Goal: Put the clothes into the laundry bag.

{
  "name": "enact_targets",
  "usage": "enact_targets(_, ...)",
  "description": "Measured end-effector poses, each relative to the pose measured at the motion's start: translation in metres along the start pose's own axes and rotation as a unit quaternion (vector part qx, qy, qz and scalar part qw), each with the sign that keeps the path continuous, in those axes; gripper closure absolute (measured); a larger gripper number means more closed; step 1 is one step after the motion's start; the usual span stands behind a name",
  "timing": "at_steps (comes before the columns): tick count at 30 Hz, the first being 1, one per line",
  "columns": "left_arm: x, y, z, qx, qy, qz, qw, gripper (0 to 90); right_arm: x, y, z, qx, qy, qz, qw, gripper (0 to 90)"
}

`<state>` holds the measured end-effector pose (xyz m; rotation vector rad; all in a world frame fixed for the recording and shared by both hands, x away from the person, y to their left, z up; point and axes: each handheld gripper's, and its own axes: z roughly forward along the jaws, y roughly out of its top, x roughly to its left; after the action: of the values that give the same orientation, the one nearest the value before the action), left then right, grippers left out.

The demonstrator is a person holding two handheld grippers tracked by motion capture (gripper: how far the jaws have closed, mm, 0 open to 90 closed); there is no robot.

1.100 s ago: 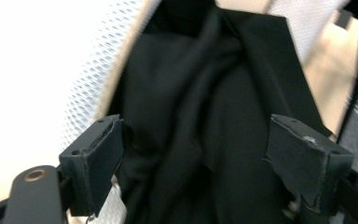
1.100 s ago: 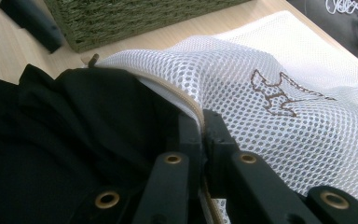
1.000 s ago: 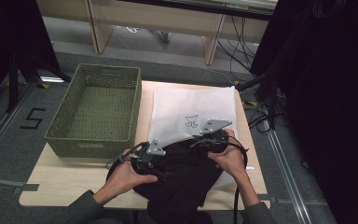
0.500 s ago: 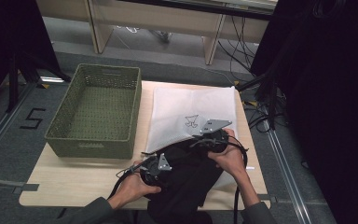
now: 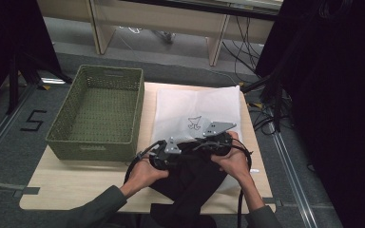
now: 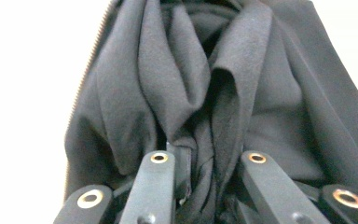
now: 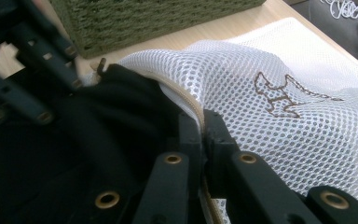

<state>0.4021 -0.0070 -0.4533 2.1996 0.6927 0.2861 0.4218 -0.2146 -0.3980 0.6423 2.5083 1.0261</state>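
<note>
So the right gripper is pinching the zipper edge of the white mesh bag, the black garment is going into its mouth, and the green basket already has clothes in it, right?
Not quite: the green basket holds nothing, as the high view shows. The rest stands: the right gripper is shut on the zipper edge of the white mesh bag, and the black garment sits at its mouth.

1. The high view looks forward and down from above the person's side onto the whole table [image 5: 76, 183].
2. The left gripper view sits very close to the black garment [image 6: 205, 93], looking along its jaws.
3. The right gripper view looks low across the white mesh bag [image 7: 279, 93] toward the green basket [image 7: 140, 18]; it shares garment, bag and basket with the high view.
</note>
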Motion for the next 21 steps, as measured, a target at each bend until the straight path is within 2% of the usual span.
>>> enact_targets(4,0.005,-0.005,0.018,0.005,0.012,-0.021,0.9997,78.9,0.0,-0.002,0.001,0.004,0.0,0.002,1.0,88.2)
enact_targets(5,0.005,-0.008,0.021,0.007,0.005,-0.028,0.9996,77.3,0.0,-0.003,0.001,0.006,-0.001,0.002,1.0,88.2)
enact_targets(6,0.004,-0.009,0.022,0.008,0.002,-0.027,0.9996,74.4,0.0,-0.004,0.001,0.008,-0.001,0.001,1.0,88.2)
enact_targets(9,0.0,-0.012,0.015,0.008,-0.002,-0.027,0.9996,61.5,-0.001,-0.006,0.001,0.009,-0.002,0.0,1.0,88.2)
enact_targets(11,-0.002,-0.012,0.006,0.007,-0.007,-0.035,0.9993,52.0,-0.001,-0.007,0.0,0.009,-0.003,0.007,0.9999,88.2)
enact_targets(14,-0.005,-0.015,-0.009,-0.001,-0.011,-0.04,0.9991,37.1,0.0,-0.007,0.0,0.009,-0.002,0.001,1.0,88.2)
enact_targets(17,-0.009,-0.021,-0.02,-0.003,-0.004,-0.033,0.9995,29.8,0.0,-0.007,0.001,0.008,-0.002,0.001,1.0,88.2)
enact_targets(21,-0.01,-0.031,-0.019,0.016,0.002,-0.023,0.9996,27.2,0.0,-0.009,0.002,0.008,0.002,0.004,1.0,88.2)
